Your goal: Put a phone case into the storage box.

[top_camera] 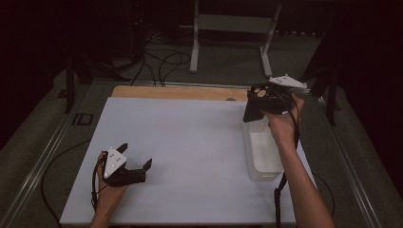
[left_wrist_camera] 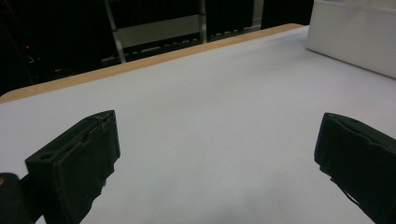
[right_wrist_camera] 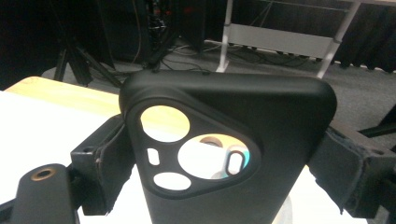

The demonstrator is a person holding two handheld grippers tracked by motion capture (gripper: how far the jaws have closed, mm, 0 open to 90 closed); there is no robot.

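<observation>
A: Black phone case [top_camera: 252, 110] hangs from the right tool [top_camera: 259, 102] above the clear tub [top_camera: 262, 156] on the white worktop [top_camera: 190, 142]; the left tool [top_camera: 138, 159] rests low.
B: Left gripper view: jaws wide apart, nothing between.
A: Right gripper view: jaws clamp the case [right_wrist_camera: 229, 154] by its sides.

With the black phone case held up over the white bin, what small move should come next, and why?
Probably bring the phone case out over the bare white table: the right gripper grips it above the bin, and the left gripper waits open.
</observation>
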